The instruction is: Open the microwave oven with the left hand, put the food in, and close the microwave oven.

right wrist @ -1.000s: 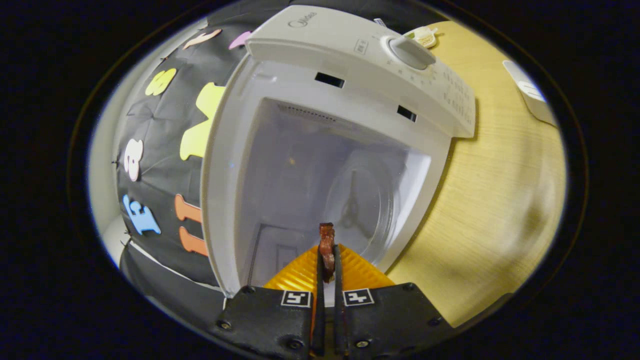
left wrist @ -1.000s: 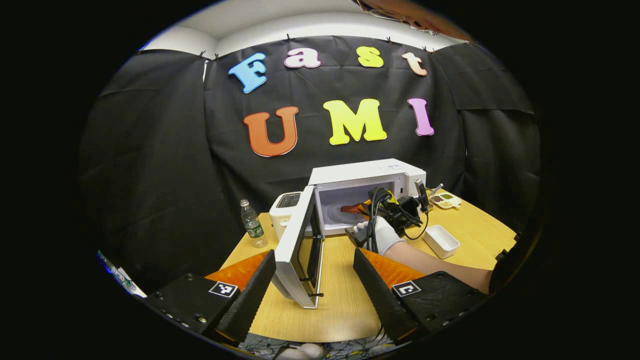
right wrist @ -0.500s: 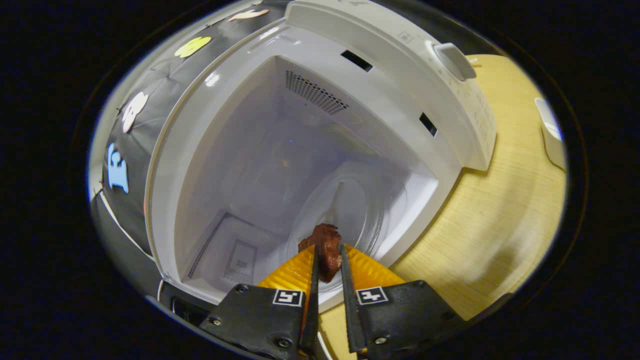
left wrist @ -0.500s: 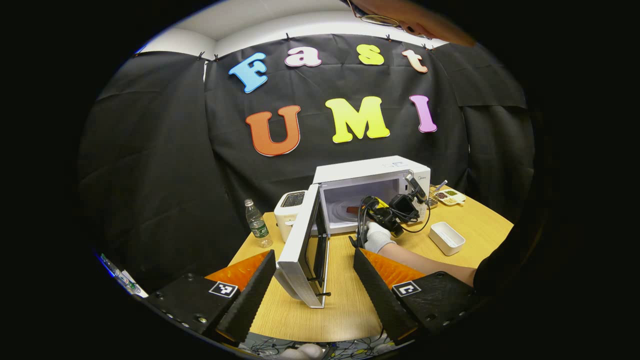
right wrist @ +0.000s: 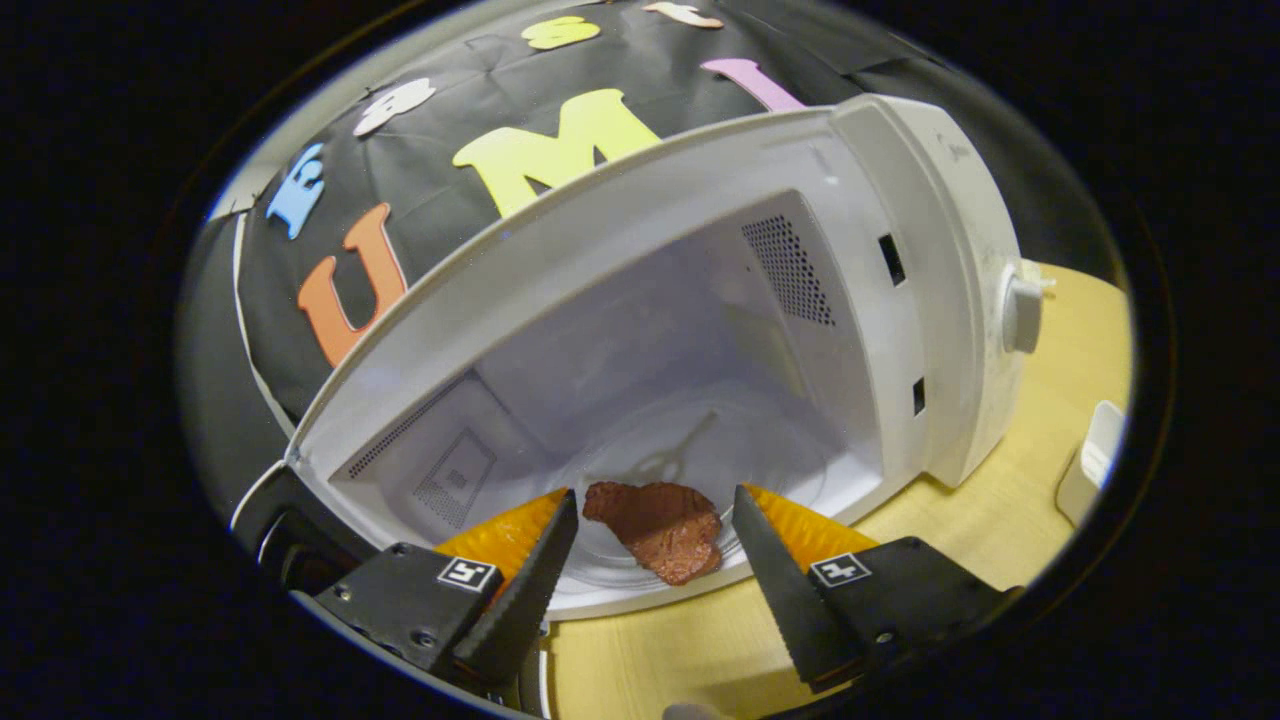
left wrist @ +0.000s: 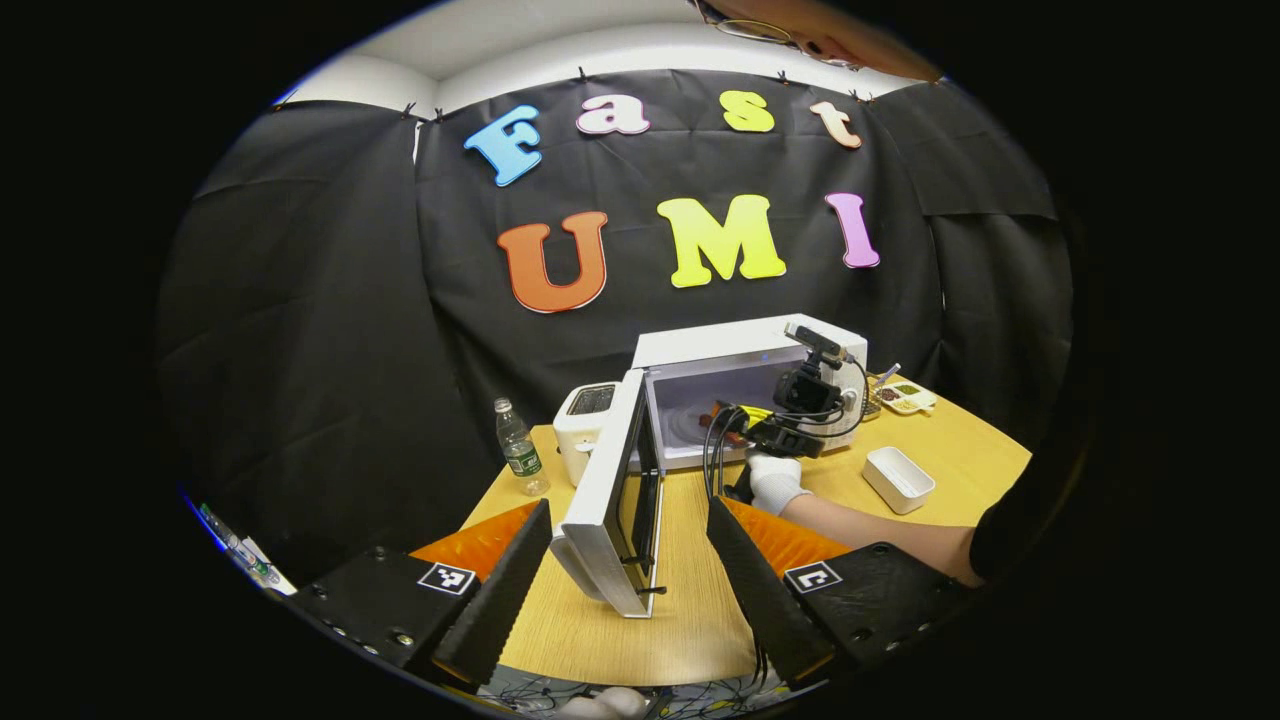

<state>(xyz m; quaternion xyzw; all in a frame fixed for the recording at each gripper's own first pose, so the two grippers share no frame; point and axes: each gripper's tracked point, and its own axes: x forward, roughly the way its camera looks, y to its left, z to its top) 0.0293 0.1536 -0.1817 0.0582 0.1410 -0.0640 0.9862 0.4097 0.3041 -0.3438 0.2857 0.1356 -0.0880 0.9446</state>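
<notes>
Microwave (left wrist: 745, 395) door (left wrist: 612, 490) hangs open, right in front of your left tool (left wrist: 625, 590), fingers apart, empty. Meat (right wrist: 660, 528) lies on the microwave's glass plate, between the right tool's (right wrist: 650, 575) spread fingers. Left is nearer: swing the door right.

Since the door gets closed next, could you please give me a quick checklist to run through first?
1. Food on the turntable inside the microwave: ok.
2. Right gripper released, fingers apart: ok.
3. Right gripper clear of the door's path: not ok, at the opening.
4. Door fully open, swing path free: ok.
5. Left gripper open, door edge between its fingers: ok.
6. Food entirely inside the door line: cannot tell.
</notes>
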